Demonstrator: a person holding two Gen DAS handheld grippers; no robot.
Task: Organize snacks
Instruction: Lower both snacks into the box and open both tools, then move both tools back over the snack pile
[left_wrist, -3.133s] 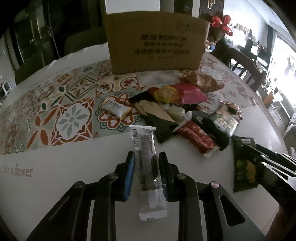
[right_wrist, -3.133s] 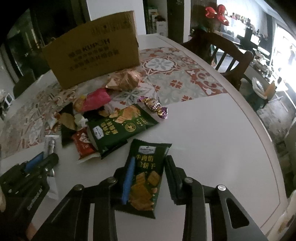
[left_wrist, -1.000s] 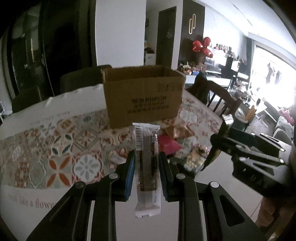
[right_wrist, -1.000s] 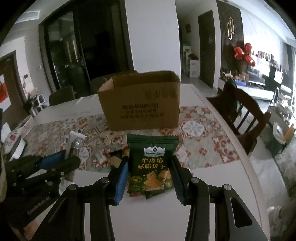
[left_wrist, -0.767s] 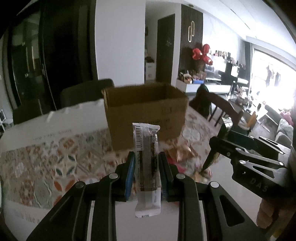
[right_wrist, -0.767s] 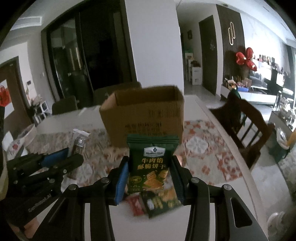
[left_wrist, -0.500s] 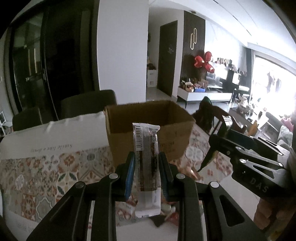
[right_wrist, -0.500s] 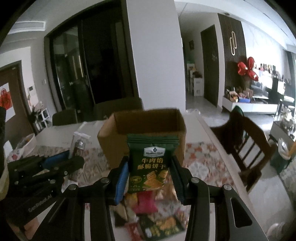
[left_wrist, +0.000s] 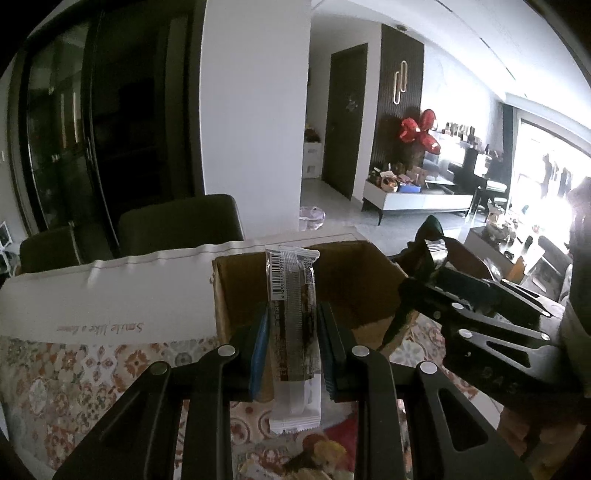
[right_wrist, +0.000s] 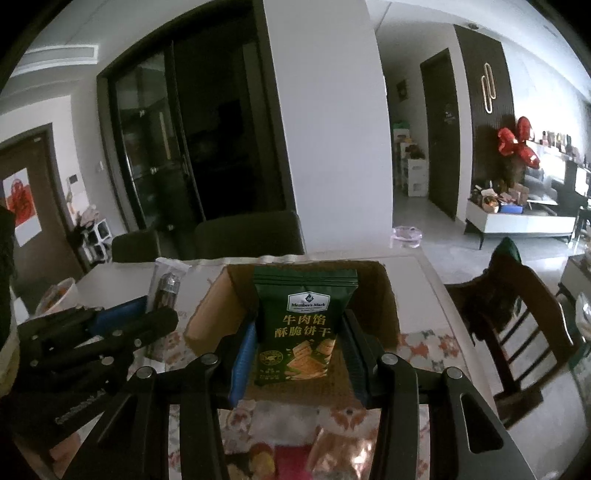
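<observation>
My left gripper is shut on a long clear-and-brown snack bar, held upright in the air in front of the open cardboard box. My right gripper is shut on a green biscuit pack, held upright just before the same cardboard box. The right gripper shows at the right of the left wrist view, near the box's right wall. The left gripper with its snack bar shows at the left of the right wrist view.
Loose snacks lie on the patterned tablecloth below the grippers; they also show in the right wrist view. Dark chairs stand behind the table. A wooden chair stands at the right.
Both grippers have risen from the table with their snacks and moved forward toward the box, which now looks closer and shows its open top.
</observation>
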